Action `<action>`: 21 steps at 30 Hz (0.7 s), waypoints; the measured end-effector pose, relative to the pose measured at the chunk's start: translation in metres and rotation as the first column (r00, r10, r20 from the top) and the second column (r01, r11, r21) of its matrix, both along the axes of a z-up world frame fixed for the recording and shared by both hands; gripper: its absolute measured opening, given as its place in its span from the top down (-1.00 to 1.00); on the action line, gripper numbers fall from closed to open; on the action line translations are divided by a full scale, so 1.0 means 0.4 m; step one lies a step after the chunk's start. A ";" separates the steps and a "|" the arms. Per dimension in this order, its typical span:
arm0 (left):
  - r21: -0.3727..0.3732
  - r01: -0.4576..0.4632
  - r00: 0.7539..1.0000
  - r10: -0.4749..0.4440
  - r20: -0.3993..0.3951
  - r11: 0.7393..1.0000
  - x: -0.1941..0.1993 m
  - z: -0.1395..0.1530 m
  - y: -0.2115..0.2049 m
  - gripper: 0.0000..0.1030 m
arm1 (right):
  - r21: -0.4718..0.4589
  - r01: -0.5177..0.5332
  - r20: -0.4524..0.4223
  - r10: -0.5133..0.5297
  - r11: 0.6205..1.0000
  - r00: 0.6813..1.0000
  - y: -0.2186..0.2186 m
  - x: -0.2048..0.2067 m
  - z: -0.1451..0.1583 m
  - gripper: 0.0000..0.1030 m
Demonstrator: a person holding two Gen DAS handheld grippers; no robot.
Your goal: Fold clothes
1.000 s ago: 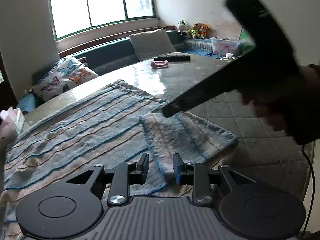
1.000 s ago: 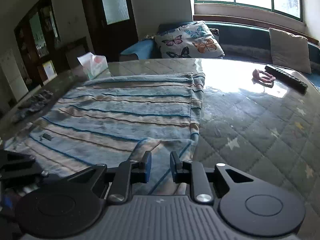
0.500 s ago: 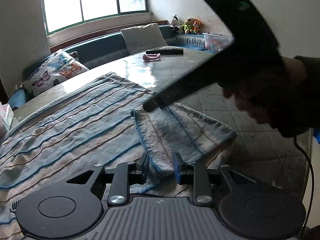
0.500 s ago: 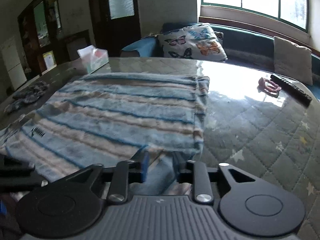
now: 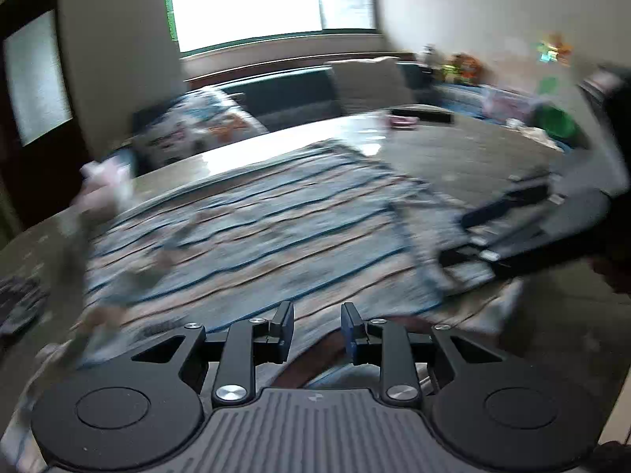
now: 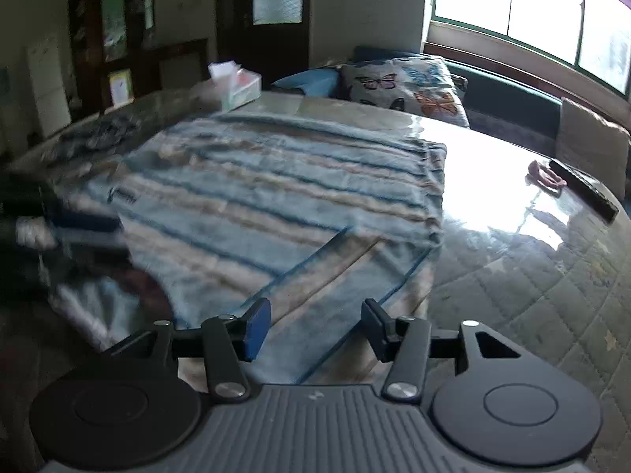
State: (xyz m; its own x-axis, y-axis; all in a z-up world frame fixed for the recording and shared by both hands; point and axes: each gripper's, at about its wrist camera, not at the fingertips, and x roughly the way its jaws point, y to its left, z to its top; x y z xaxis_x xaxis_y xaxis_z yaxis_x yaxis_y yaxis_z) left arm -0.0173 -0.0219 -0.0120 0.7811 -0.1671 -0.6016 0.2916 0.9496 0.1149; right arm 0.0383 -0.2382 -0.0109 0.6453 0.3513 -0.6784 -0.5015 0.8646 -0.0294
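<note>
A blue and beige striped garment lies spread flat on the glass-topped table. One part of it is folded over at the near right corner. My right gripper hovers just over that folded part, its jaws wide open with nothing between them. In the left wrist view, which is blurred, the right gripper shows over the same folded part. My left gripper stands open low over the garment's near edge, with no cloth clamped. It shows as a dark blur, the left gripper, at the garment's left side.
A tissue box stands at the table's far left beside a dark cloth pile. A black remote and a small pink item lie far right. A butterfly cushion rests on the bench beyond.
My right gripper's jaws have spread wide and let go of the folded part, which now lies on the garment. My left gripper has swung to the left along the near edge, blurring its view.
</note>
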 end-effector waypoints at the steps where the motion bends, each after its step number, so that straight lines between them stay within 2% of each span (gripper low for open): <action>1: 0.004 -0.035 0.999 0.035 0.000 0.999 -0.008 0.000 0.023 0.44 | -0.009 -0.003 0.005 0.003 1.000 1.000 0.004 -0.008 -0.002 -0.05; 5: 0.009 -0.185 0.983 0.185 0.001 0.983 -0.038 0.001 0.128 0.44 | -0.013 -0.003 0.012 0.003 1.000 1.000 0.009 -0.027 -0.003 -0.16; 8: 0.005 -0.309 0.951 0.309 0.000 0.951 -0.062 -0.003 0.212 0.44 | -0.007 0.002 0.004 -0.002 1.000 1.000 0.009 -0.027 -0.004 -0.16; 11: 0.003 -0.431 0.902 0.431 0.000 0.902 -0.083 -0.008 0.287 0.45 | -0.014 0.003 0.005 -0.003 1.000 1.000 0.012 -0.028 -0.005 -0.17; 15: -0.017 -0.575 0.818 0.575 -0.004 0.818 -0.102 -0.014 0.382 0.45 | -0.022 0.001 0.007 -0.001 1.000 1.000 0.023 -0.026 -0.003 -0.21; 19: -0.044 -0.664 0.747 0.664 -0.033 0.746 -0.104 -0.025 0.457 0.45 | -0.030 -0.001 0.008 0.002 1.000 1.000 0.033 -0.023 -0.001 -0.22; 21: -0.053 -0.693 0.721 0.691 -0.046 0.719 -0.104 -0.033 0.481 0.45 | -0.034 -0.003 0.009 0.003 0.999 1.000 0.038 -0.022 -0.001 -0.23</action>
State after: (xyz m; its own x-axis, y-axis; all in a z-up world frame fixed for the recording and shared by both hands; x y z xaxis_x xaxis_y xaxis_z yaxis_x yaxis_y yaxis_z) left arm -0.0589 0.1704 -0.0251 0.6813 0.3774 -0.6272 -0.4477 0.8927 0.0509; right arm 0.0294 -0.2231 -0.0112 0.6506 0.3297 -0.6842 -0.5034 0.8617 -0.0634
